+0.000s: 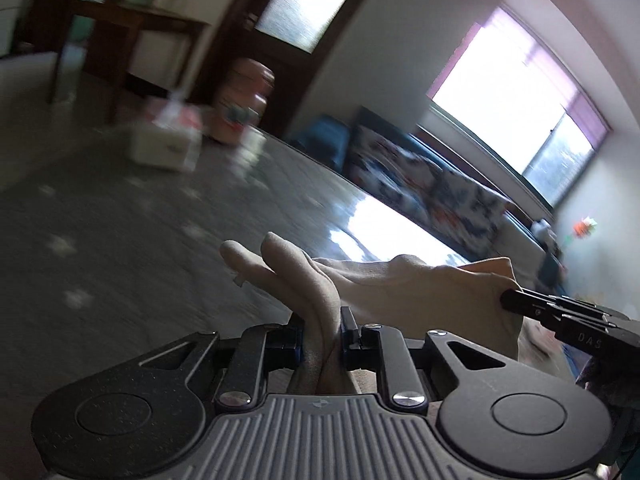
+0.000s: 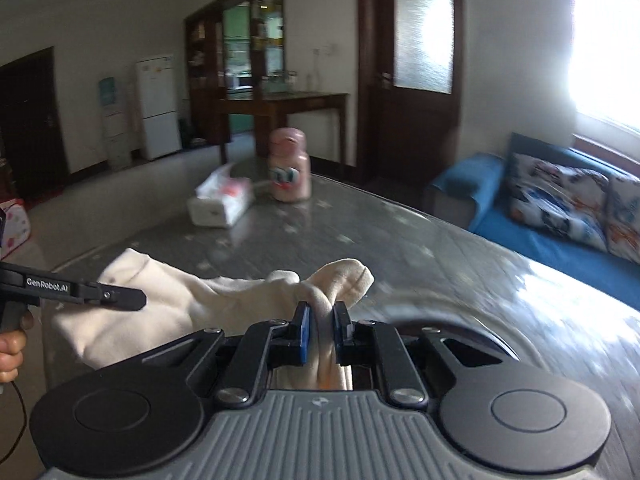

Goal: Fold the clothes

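Grey speckled table [image 2: 360, 232] carried a tissue pack [image 2: 221, 203] and a pink bottle [image 2: 289, 166] at its far end. Nearer, a cream garment [image 2: 192, 300] hung stretched above it, the left gripper [image 1: 322, 336] and right gripper [image 2: 320, 330] each clamped on a bunched edge.

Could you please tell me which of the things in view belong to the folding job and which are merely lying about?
Part of the job:
- cream soft-fabric garment
- left tongs, shut on it
- right tongs, shut on it
- grey speckled table

Lying about:
- white tissue pack
- pink plastic jar
- blue sofa with patterned cushions
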A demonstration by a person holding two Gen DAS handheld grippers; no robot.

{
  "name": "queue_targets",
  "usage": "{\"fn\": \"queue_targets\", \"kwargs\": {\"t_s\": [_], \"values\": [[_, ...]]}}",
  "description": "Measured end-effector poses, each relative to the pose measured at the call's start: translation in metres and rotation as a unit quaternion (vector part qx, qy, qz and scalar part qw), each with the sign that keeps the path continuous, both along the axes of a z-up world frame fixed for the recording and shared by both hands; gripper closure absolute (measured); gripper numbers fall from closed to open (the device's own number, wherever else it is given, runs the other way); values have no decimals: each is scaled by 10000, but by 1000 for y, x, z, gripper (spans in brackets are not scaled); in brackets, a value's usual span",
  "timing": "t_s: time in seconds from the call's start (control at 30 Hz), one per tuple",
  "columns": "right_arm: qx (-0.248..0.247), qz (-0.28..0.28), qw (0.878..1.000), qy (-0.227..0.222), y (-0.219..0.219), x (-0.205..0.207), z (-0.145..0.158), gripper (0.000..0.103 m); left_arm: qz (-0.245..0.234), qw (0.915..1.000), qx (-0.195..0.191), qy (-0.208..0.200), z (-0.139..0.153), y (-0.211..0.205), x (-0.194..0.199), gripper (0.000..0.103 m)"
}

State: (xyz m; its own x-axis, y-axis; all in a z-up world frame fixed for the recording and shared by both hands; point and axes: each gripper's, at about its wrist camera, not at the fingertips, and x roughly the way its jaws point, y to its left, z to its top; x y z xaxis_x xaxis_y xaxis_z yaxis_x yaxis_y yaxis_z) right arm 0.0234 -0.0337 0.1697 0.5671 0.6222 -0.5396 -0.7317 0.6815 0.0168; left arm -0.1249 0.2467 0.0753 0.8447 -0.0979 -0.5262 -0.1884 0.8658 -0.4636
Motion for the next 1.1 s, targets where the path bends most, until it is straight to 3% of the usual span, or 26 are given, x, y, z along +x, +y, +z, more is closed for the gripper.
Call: {"fn": "queue_targets", "kwargs": {"t_s": [0.27,0.57,0.87,1.0,1.1], "values": [[19,406,9991,122,74,25,-13,92,773,9968,101,166,-7,54,-11,85],[-679,495,9958,376,126,35,-69,92,1151,9900,55,813,-49,76,-15,84],[-869,417,9946,381,118,31,-72,82,1368,9837,536,1038,-49,71,-18,55],[-799,537,9948,345,113,22,-66,61,1428,9809,695,1122,-47,65,-22,44],[-747,656,9944,349,108,10,-64,55,1461,9794,795,1145,-44,58,-27,34]]}}
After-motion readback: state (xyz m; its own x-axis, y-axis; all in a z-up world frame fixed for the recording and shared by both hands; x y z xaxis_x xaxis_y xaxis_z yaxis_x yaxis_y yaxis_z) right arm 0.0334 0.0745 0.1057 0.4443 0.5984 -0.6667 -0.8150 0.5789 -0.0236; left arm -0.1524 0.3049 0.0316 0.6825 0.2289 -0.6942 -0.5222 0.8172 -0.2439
